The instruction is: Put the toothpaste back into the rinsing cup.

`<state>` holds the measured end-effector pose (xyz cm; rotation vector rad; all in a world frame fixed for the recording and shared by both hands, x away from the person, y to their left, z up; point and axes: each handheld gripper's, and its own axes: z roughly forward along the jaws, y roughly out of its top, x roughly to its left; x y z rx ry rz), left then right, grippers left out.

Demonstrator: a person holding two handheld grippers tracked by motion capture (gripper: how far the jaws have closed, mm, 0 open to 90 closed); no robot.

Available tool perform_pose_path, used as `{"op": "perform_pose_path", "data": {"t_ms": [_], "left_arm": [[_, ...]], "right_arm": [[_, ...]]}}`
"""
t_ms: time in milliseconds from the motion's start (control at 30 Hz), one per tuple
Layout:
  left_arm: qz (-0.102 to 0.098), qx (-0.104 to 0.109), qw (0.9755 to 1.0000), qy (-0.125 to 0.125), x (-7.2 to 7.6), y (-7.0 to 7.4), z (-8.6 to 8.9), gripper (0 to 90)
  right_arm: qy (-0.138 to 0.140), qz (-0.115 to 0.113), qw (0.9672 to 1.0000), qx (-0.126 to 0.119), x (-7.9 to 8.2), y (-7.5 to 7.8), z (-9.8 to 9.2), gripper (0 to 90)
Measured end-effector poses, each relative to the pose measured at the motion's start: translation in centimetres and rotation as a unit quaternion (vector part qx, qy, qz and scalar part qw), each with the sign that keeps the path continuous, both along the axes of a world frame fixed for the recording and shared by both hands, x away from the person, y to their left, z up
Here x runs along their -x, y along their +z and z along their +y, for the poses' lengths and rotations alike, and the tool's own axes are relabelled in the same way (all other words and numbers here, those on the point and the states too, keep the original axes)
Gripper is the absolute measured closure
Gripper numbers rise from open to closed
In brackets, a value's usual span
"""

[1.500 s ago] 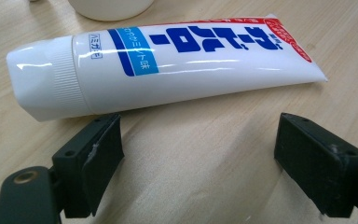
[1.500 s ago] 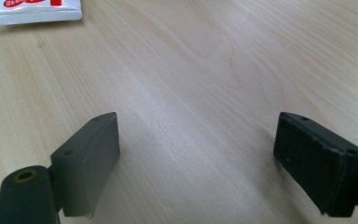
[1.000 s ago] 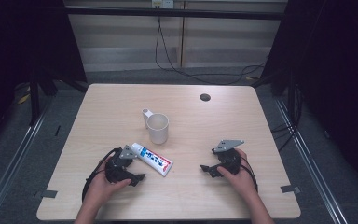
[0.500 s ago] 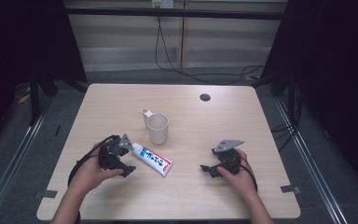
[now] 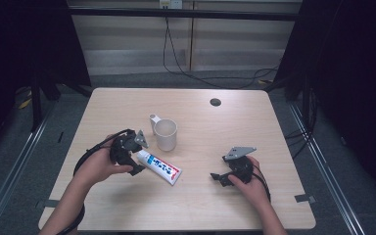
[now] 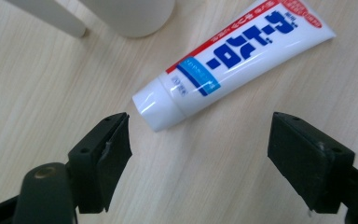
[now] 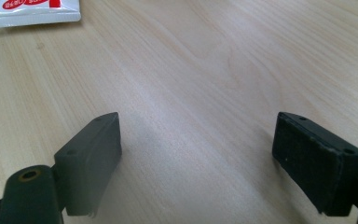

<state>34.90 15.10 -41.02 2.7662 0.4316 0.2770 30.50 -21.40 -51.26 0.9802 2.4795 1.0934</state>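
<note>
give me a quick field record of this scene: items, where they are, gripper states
table: light wood, dark round spot near far edge
mug: white, upright, handle toward far left
tube: toothpaste, flat, just in front of mug, cap toward left gripper
left gripper: open, cap end just beyond its jaws, no contact
right gripper: open, over bare wood
held: nothing
</note>
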Motion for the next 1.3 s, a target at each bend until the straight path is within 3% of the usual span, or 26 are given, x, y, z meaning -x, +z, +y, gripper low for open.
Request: {"op": "perform_pose_path", "data": {"t_ms": [267, 300, 500, 633, 800, 867, 967, 1067, 1167, 1300], "left_arm": [[0.003, -0.010, 0.9991, -0.040, -0.6, -0.1, -2.2, 20.1], [0.006, -0.018, 0.9982, -0.057, -0.7, -0.3, -2.6, 19.9], [0.000, -0.025, 0.9967, -0.077, -0.9, -0.7, -3.8, 19.9], [-0.003, -0.040, 0.9941, -0.101, -0.9, -1.2, -5.1, 20.0], [0.001, -0.045, 0.9930, -0.109, -0.9, -1.6, -5.6, 20.2], [0.000, -0.052, 0.9912, -0.121, -1.0, -2.1, -5.9, 20.3], [0.005, -0.053, 0.9911, -0.122, -1.0, -2.6, -5.9, 21.3], [0.015, -0.065, 0.9877, -0.141, -1.1, -3.7, -6.0, 21.4], [0.018, -0.068, 0.9868, -0.146, -1.1, -4.1, -6.0, 21.4], [0.017, -0.062, 0.9878, -0.142, -1.3, -4.5, -6.0, 20.3]], "right_arm": [[-0.001, 0.001, 1.0000, 0.000, 0.0, 0.0, 0.0, 15.3], [-0.001, 0.001, 1.0000, 0.000, 0.0, 0.0, 0.0, 15.3], [0.000, 0.001, 1.0000, 0.000, 0.0, 0.0, 0.0, 15.3], [0.000, 0.001, 1.0000, 0.000, 0.0, 0.0, 0.0, 15.3], [0.000, 0.001, 1.0000, 0.000, 0.0, 0.0, 0.0, 15.4], [0.001, 0.000, 1.0000, 0.001, 0.0, 0.0, 0.0, 15.4], [0.000, 0.000, 1.0000, 0.000, 0.0, 0.0, 0.0, 15.7], [0.001, -0.001, 1.0000, 0.001, 0.1, 0.0, 0.0, 16.3], [0.002, -0.002, 1.0000, 0.000, 0.0, 0.0, 0.0, 16.3], [0.002, -0.002, 1.0000, 0.000, 0.0, 0.0, 0.0, 16.4]]}}
